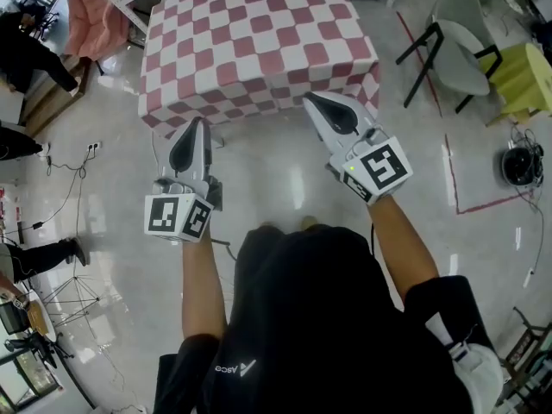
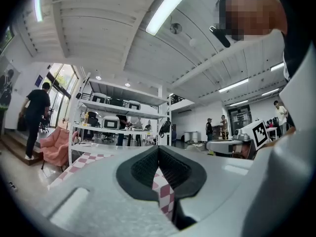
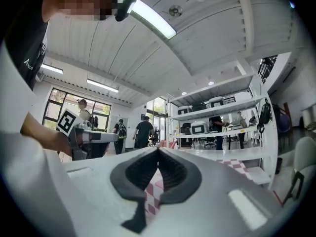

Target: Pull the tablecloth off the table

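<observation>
Both grippers are closed up tight. The left gripper [image 1: 198,126] and right gripper [image 1: 312,100] both have their pads meeting at the tip, no real gap. In the head view the tips sit right on the near hanging edge of the tablecloth [image 1: 259,41], left one at the 11 o'clock corner, right one toward 1 o'clock. The checked cloth shows through the slit under the pads in both gripper views, but I honestly can't tell if a fold is pinched or if I'm just seeing it behind the jaws.

The cloth is spread flat at 12 o'clock and covers the whole counter, its edges hanging down the sides.

Around it there's a chair [image 1: 457,50] at 2 o'clock, well apart from the counter, and a pink armchair [image 1: 90,15] at 11 o'clock. Red tape [image 1: 453,171] runs along the floor at 3 o'clock. Nothing sits between the grippers and the cloth.

The gripper views show what the head view doesn't: white shelving [image 2: 118,115] beyond the counter and people standing around further back.
</observation>
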A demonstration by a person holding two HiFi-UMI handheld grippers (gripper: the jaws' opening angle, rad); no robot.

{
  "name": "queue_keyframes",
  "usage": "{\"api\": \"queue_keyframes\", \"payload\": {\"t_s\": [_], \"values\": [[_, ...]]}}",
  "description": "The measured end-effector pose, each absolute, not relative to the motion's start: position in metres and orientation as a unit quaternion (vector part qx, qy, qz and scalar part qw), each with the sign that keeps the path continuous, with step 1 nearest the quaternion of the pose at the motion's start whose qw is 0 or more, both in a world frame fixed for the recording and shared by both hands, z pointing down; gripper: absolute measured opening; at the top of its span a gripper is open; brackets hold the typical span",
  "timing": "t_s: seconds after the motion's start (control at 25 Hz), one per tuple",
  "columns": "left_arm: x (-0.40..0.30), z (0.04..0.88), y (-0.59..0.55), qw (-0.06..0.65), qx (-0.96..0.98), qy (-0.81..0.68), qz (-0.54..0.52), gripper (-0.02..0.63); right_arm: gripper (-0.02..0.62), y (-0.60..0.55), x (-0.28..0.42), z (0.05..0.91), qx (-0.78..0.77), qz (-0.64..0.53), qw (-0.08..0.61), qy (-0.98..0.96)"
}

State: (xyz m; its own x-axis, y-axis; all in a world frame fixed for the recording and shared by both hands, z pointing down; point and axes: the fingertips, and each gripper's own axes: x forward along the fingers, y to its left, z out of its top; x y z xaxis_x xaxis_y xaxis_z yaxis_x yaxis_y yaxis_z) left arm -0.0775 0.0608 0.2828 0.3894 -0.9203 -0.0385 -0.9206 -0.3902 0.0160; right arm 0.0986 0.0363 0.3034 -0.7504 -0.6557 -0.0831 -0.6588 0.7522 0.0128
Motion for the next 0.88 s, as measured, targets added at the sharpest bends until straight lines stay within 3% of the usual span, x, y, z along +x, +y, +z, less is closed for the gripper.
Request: {"api": "queue_keyframes", "payload": {"t_s": [0.4, 0.88], "values": [[-0.082, 0.293, 0.0, 0.009, -0.825, 0.564, 0.024, 0.011, 0.0, -0.03, 0.108, 0.314, -0.357, 0.018, 0.036, 0.933], [-0.156, 0.323, -0.168, -0.002, -0.828, 0.56, 0.014, 0.011, 0.0, -0.185, 0.062, 0.335, -0.404, 0.014, -0.014, 0.915]]}}
